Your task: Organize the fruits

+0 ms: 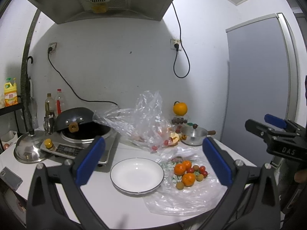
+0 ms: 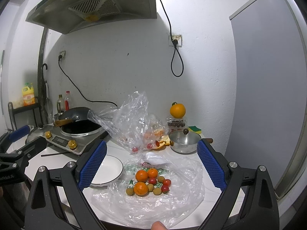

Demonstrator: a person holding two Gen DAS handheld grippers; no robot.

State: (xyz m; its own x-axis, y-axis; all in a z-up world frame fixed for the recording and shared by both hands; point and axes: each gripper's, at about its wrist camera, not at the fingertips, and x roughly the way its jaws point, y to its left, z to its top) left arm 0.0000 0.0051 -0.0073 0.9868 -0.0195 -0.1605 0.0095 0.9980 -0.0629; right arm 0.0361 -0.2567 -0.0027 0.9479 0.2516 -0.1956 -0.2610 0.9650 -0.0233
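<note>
1. White countertop (image 2: 191, 157) is crowded at the far side, so sorting happens near.
2. Flattened plastic bag (image 2: 182, 195) keeps fruit from rolling.
3. Empty plate (image 1: 137, 175) waits just left.
4. Left gripper (image 1: 153, 161) and right gripper (image 2: 151, 164) hover, both spread apart, holding nothing.
5. Tangerines, tomatoes and longans (image 2: 148, 182) sit on the bag.

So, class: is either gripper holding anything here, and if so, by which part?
Nothing is held. The left gripper and right gripper are both open above the table, empty.

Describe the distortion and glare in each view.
Left wrist view: strong fisheye bending, so the fridge and range hood curve, the corners go black, and small highlights sit on the white plate. Right wrist view: the same curvature, with glare on the clear plastic bag.
</note>
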